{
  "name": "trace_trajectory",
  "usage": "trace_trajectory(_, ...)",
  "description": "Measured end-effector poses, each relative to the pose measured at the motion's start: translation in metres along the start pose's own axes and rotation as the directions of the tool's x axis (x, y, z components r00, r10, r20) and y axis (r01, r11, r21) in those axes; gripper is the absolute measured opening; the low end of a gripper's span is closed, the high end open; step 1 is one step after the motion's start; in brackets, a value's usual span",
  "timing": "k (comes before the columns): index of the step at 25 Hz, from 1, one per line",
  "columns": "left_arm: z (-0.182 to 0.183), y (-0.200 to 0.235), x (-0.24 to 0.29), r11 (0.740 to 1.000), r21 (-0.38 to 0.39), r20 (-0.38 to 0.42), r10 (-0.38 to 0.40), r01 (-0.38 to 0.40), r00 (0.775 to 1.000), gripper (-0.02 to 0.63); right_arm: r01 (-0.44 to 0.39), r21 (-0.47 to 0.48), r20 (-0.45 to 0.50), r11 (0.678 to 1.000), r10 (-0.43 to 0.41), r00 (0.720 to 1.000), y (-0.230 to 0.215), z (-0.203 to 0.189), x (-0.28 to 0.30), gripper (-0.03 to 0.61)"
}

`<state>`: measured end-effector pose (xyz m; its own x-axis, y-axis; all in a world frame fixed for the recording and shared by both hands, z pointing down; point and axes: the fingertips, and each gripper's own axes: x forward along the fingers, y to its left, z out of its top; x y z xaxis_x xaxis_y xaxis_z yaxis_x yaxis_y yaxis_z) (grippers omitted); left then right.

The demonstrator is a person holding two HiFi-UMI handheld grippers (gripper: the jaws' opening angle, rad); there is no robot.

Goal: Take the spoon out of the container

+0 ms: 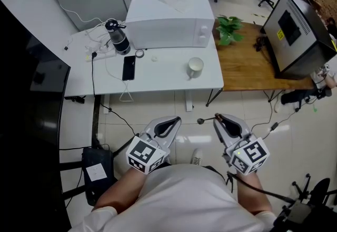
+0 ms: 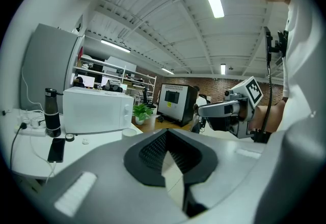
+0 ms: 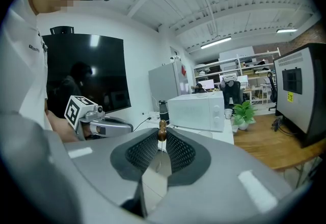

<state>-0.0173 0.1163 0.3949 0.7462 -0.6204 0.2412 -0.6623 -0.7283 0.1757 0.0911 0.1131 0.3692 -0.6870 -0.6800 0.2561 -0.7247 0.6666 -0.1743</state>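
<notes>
Head view: spoon (image 1: 203,119) clamped in right hand-held gripper (image 1: 216,116).

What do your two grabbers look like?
Both the left gripper and right gripper are light grey with black ribbed jaws. Each carries a black-and-white marker cube. A black cable trails from the right one. The person wears a white shirt.

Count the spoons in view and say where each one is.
1. The spoon sits clamped in the right gripper, its round end poking toward the left gripper. Another could be hidden inside the mug on the table.
</notes>
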Motion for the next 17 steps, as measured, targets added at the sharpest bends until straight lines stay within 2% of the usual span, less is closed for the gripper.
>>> trace_trajectory(17, 0.0017, -0.0037, 0.0044, 1.000, 0.007, -0.003, -0.013, 0.013, 1.000, 0.005, 0.006, 0.011, -0.003, 1.000, -0.006, 1.000, -0.0020, -0.0026, -0.0032, 0.055)
